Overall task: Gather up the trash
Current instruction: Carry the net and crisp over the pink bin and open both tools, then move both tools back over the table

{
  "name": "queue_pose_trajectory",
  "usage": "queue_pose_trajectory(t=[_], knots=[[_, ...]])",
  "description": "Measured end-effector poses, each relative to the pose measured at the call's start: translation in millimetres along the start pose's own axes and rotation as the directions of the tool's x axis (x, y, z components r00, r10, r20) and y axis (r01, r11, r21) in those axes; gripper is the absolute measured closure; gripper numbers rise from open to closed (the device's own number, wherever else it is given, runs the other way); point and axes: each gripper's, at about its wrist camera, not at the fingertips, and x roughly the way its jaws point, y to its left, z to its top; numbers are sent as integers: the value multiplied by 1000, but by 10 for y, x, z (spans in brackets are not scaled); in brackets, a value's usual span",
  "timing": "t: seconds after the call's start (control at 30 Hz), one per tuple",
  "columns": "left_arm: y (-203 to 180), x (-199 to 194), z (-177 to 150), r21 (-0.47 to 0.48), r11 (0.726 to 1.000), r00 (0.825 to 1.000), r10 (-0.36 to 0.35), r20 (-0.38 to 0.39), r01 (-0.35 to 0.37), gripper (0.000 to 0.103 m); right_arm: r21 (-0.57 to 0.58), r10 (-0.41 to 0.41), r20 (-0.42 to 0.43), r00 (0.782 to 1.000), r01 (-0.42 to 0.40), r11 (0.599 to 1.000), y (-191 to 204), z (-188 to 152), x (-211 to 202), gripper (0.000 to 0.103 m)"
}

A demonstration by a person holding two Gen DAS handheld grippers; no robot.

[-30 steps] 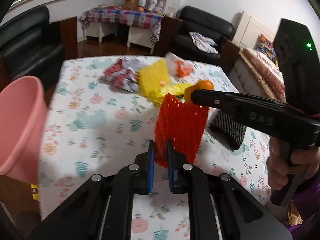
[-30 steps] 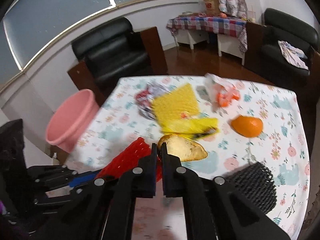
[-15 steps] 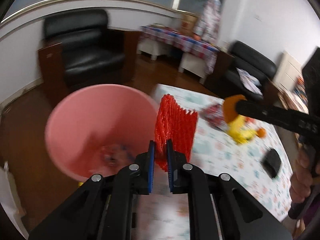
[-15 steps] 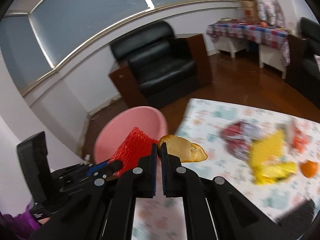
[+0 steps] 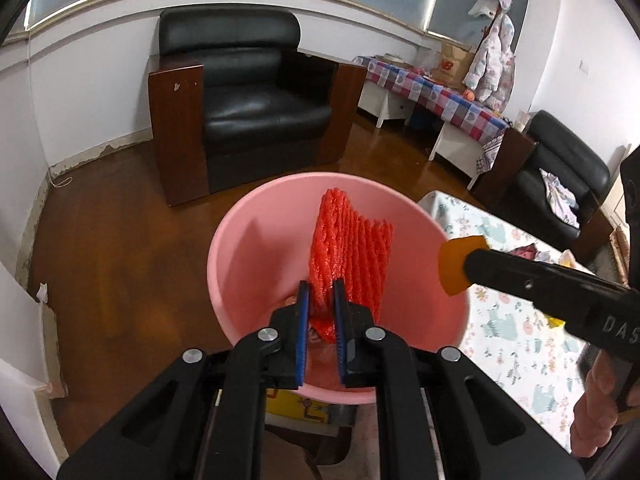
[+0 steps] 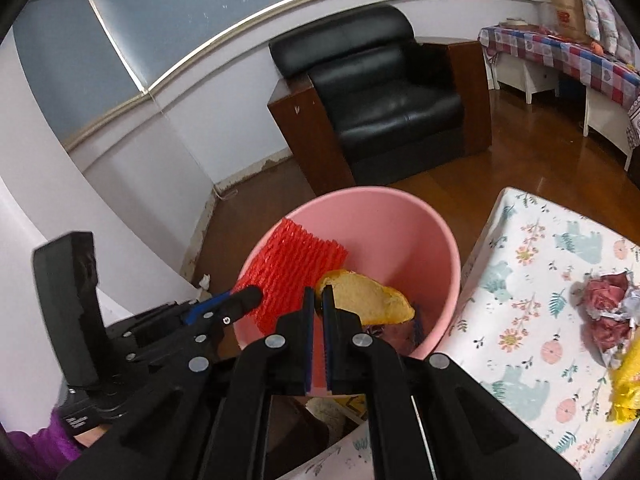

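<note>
My left gripper [image 5: 321, 286] is shut on a red foam fruit net [image 5: 352, 252], which it holds upright over the mouth of the pink bin [image 5: 256, 248]. The right gripper [image 6: 319, 292] is shut on an orange peel [image 6: 370, 298], pale side up, also above the pink bin [image 6: 416, 232]. In the right wrist view the left gripper [image 6: 250, 296] reaches in from the left with the red net [image 6: 294, 270]. In the left wrist view the right gripper [image 5: 464, 266] comes in from the right with the peel [image 5: 454, 264] over the bin's rim. Some trash lies at the bin's bottom.
The floral-clothed table [image 6: 532, 320] stands right of the bin, with a crumpled red wrapper [image 6: 608, 312] and a yellow wrapper [image 6: 626, 384] on it. A black armchair [image 5: 248, 96] sits behind the bin on the wooden floor. A checked-cloth side table [image 5: 432, 88] is further back.
Both grippers swung left from above the table to above the pink bin, carrying the red net and the peel. The bin now fills the middle of both views.
</note>
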Motion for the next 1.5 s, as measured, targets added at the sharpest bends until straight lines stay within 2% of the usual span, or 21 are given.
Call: queue_pose_trajectory(t=[0.4,0.47,0.53,0.6,0.7,0.83,1.17,1.5], knots=[[48,135,-25,-4,1000,1000,16,-17,-16,92,-27,-28,-34,999,27,999,59,-46,309,99],[52,142,-22,-6,1000,999,27,-19,-27,92,-16,-38,-34,999,38,999,75,-53,328,94],[45,161,-8,-10,1000,999,27,-18,-27,91,-12,-45,-39,998,44,999,58,-62,340,82],[58,171,-9,-11,999,999,32,-19,-32,83,-9,-47,-29,998,47,999,34,-66,328,74],[58,161,-3,-14,1000,1000,27,-11,-28,68,-3,-45,-21,999,45,999,4,-65,310,73],[53,137,10,-19,1000,1000,15,-3,-15,64,-4,-43,-16,999,43,999,-20,-64,282,72],[-105,78,3,4,999,999,-33,-4,33,64,-6,-105,33,994,105,994,-103,-217,-51,70],[-595,18,-66,95,989,994,-111,1,111,64,34,-222,65,973,220,975,-399,-589,-580,68]])
